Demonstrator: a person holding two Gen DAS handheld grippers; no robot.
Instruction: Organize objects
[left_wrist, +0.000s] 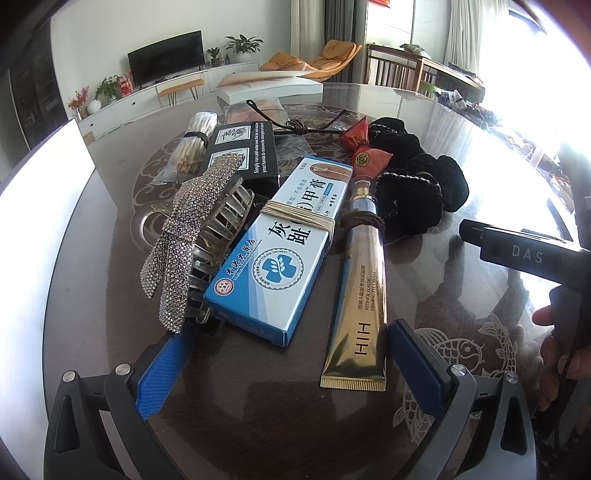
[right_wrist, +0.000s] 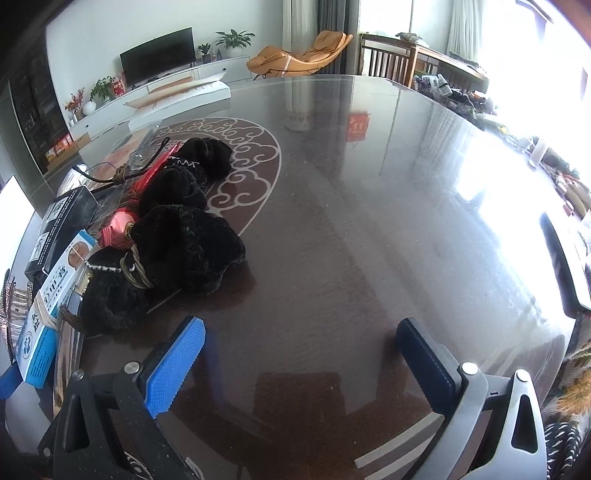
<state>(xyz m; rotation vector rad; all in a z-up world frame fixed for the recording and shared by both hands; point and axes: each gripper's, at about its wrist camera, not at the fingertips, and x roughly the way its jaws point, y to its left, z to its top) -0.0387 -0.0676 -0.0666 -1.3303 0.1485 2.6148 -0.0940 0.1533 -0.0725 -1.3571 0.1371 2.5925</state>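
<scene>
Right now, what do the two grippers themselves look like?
The left gripper and right gripper match: two flat fingers each with blue ribbed pads, on black and grey angular brackets fastened with round silver screws. In the left view, the right gripper's black body bears white letters "DAS". No sleeves or cables are visible.

left wrist: low, close over clutter | right wrist: faces bare table (right_wrist: 369, 221) | shared: ointment box (left_wrist: 266, 251)
</scene>
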